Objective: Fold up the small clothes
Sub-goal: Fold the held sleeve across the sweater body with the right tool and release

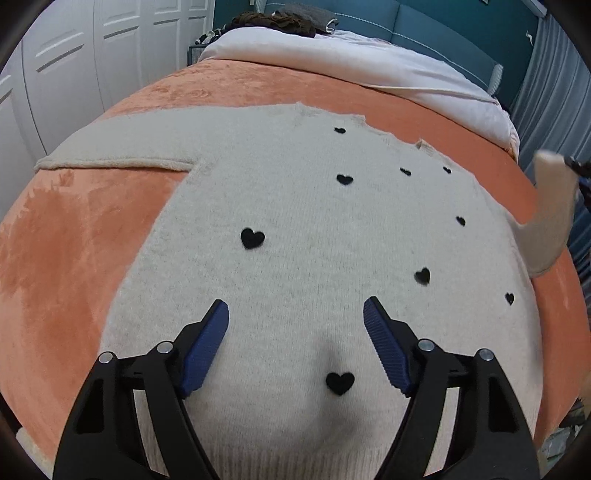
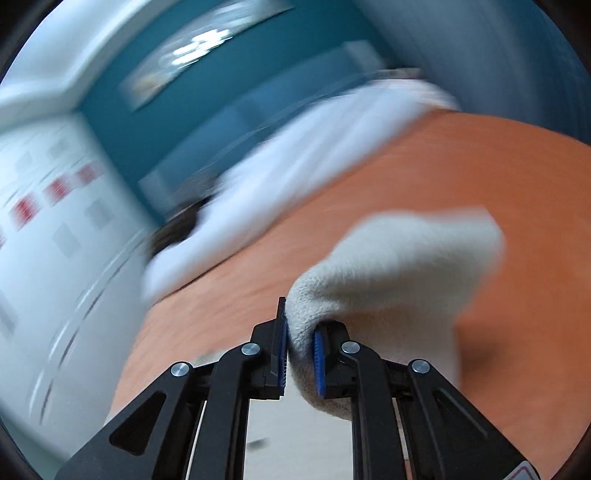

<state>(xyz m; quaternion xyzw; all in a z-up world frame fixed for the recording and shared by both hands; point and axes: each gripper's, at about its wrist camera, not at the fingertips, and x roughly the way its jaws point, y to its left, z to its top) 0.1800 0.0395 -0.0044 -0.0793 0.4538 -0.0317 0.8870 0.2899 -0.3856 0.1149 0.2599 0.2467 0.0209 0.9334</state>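
Note:
A cream knit sweater (image 1: 317, 236) with small black hearts lies flat on an orange blanket (image 1: 66, 243). Its left sleeve (image 1: 110, 155) stretches out to the left. My left gripper (image 1: 295, 317) is open and hovers just above the sweater's lower body, holding nothing. The right sleeve (image 1: 550, 214) is lifted off the bed at the right edge. In the right wrist view, my right gripper (image 2: 301, 354) is shut on that cream sleeve (image 2: 399, 266) and holds it up above the orange blanket (image 2: 498, 177). That view is blurred by motion.
A white duvet (image 1: 351, 62) lies folded back at the far end of the bed, with dark clothes (image 1: 280, 18) beyond it. White wardrobe doors (image 1: 74, 55) stand at the left and a teal headboard (image 1: 424, 26) at the back.

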